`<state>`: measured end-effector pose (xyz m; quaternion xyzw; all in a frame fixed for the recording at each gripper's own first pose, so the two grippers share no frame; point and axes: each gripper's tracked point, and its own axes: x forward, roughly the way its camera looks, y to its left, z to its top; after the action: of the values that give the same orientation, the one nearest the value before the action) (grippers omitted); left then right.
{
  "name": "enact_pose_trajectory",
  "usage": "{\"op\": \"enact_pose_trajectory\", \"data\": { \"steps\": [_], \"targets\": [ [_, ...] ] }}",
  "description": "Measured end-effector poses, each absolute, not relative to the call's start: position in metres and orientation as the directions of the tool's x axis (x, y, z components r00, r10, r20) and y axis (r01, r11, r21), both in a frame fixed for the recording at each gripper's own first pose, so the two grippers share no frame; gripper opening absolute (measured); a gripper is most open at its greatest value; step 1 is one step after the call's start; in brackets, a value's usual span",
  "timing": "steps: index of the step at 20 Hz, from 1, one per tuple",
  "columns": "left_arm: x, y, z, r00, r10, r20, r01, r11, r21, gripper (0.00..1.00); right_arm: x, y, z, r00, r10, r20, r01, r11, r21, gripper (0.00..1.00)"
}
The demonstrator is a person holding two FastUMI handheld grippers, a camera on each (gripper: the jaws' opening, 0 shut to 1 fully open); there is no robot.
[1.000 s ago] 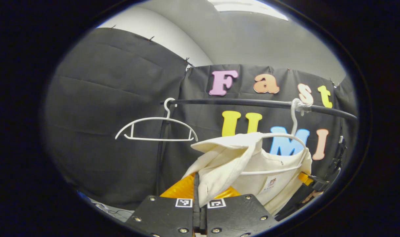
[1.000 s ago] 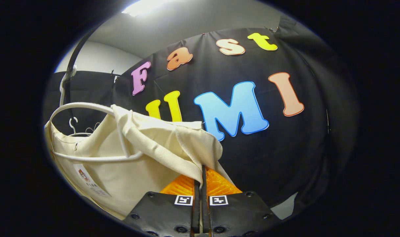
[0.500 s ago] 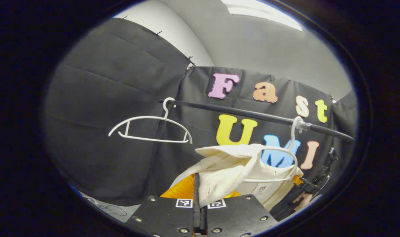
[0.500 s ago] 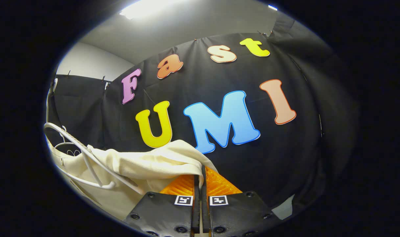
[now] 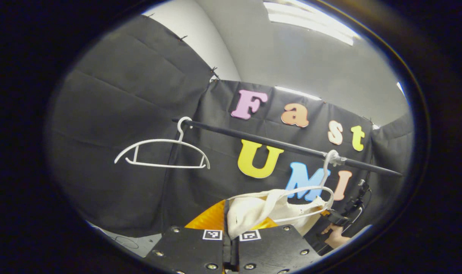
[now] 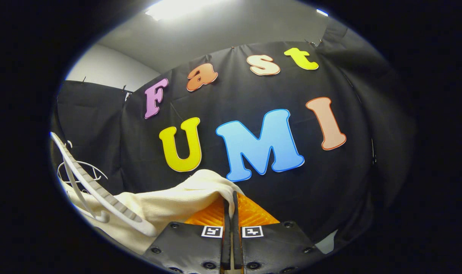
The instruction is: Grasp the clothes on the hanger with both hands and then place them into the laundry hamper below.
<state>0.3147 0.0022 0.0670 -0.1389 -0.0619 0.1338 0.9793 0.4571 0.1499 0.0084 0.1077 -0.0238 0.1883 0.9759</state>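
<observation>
Clothes [image 5: 253, 213]: one cream garment, low centre of the left gripper view, partly draped on a white hanger [image 5: 314, 198]. Left hand-held gripper [image 5: 231, 228] is clamped on one edge; right hand-held gripper [image 6: 231, 207] is clamped on the other, low centre of its view. To do this step well, draw both grips downward evenly so the fabric slips off the hanger arms without snagging. Count: one black rail [image 5: 276, 144], one garment, two hangers, the second hanger [image 5: 160, 154] bare at centre left.
</observation>
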Motion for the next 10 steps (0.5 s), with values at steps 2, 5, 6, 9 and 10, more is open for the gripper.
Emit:
{"op": "enact_pose_trajectory", "data": {
  "steps": [2, 5, 6, 9, 10],
  "targets": [
    [0.319, 0.018, 0.069, 0.947, 0.307, 0.092, -0.272, 0.922, -0.275, 0.01, 0.46, 0.152, 0.003, 0.925, 0.373, 0.077, -0.381, 0.905, 0.191, 0.04],
    [0.322, 0.035, 0.059, 0.945, 0.318, 0.072, -0.29, 0.92, -0.262, 0.01, 0.465, 0.155, -0.015, 0.922, 0.385, 0.037, -0.385, 0.907, 0.172, 0.04],
    [0.322, 0.038, 0.054, 0.948, 0.314, 0.061, -0.288, 0.921, -0.264, 0.01, 0.466, 0.156, -0.021, 0.922, 0.387, 0.026, -0.386, 0.907, 0.168, 0.04],
    [0.332, 0.043, 0.036, 0.95, 0.307, 0.051, -0.283, 0.921, -0.267, 0.01, 0.468, 0.152, -0.046, 0.924, 0.381, -0.022, -0.372, 0.912, 0.173, 0.01],
    [0.335, 0.047, 0.027, 0.952, 0.304, 0.041, -0.28, 0.917, -0.284, 0.01, 0.468, 0.152, -0.056, 0.923, 0.382, -0.045, -0.37, 0.913, 0.173, 0.04]
  ]
}}
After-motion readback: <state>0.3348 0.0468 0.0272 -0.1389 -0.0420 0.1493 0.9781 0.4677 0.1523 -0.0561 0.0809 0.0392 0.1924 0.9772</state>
